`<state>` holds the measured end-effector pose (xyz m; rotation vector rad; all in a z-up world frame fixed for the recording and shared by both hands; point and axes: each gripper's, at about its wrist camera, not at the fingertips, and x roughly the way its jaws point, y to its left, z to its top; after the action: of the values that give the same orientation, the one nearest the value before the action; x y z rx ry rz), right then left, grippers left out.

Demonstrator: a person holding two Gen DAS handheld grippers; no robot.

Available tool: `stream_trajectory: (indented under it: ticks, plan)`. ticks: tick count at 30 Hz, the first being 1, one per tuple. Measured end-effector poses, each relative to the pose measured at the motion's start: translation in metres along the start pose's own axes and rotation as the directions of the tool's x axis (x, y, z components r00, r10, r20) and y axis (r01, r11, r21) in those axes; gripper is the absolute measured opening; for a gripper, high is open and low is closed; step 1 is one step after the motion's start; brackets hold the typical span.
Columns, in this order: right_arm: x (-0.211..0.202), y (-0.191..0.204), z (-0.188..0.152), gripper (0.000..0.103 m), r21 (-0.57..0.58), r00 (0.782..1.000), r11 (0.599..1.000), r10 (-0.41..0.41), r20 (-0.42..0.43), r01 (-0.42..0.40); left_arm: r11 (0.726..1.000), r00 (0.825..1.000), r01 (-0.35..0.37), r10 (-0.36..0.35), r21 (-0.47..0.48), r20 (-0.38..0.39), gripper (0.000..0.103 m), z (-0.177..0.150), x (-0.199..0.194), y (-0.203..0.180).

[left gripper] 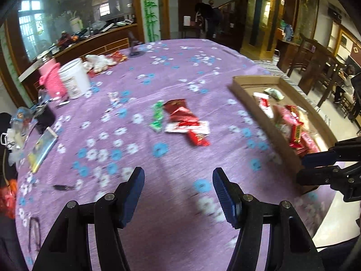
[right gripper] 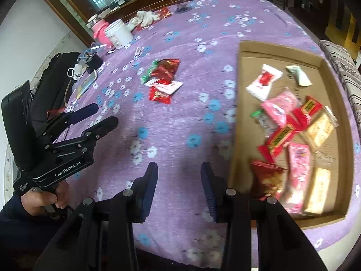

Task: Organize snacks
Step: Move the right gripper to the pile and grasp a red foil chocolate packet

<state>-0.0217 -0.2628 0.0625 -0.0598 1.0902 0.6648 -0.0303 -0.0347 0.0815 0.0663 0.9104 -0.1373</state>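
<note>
Both wrist views angled down over the purple surface point(left gripper: 180, 203), close above it, sharing the loose snack pile point(left gripper: 182, 122) and cardboard tray point(right gripper: 234, 158), left view's tray at right frame edge.

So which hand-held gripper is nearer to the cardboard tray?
Right. The right hand-held gripper sits just beside the tray, near its close corner. The left hand-held gripper is farther off, across the purple cloth.

Each gripper, left point(right gripper: 102, 116) and right point(right gripper: 178, 187), has black linkage arms with round silver pivot pins and ribbed dark-blue finger pads point(right gripper: 208, 192). White "GenRobot.AI" lettering marks the left unit's black body. Behind that lettering, the hand point(right gripper: 42, 203) emerges from a dark navy sleeve point(right gripper: 11, 212).
</note>
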Motion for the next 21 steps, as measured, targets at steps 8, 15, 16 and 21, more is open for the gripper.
stream_trajectory:
  ticks: [8,15,16,21]
  plan:
    - [0.018,0.023,-0.001,0.038,-0.007,1.000,1.000,0.019,-0.016,-0.019,0.998,0.998,-0.056,0.056,0.005,-0.002,0.066,-0.014,-0.006,0.027]
    - [0.032,0.033,0.015,0.038,0.001,1.000,1.000,0.021,-0.018,-0.021,0.996,0.996,-0.090,0.090,0.009,-0.010,0.066,-0.024,-0.009,0.045]
    - [0.034,0.033,0.021,0.038,0.004,1.000,1.000,0.019,-0.013,-0.019,0.995,0.995,-0.095,0.095,0.008,-0.013,0.066,-0.025,-0.009,0.048]
    - [0.043,0.031,0.060,0.038,0.022,1.000,1.000,0.015,0.023,-0.016,0.994,0.994,-0.106,0.106,-0.008,-0.024,0.067,-0.032,-0.009,0.060]
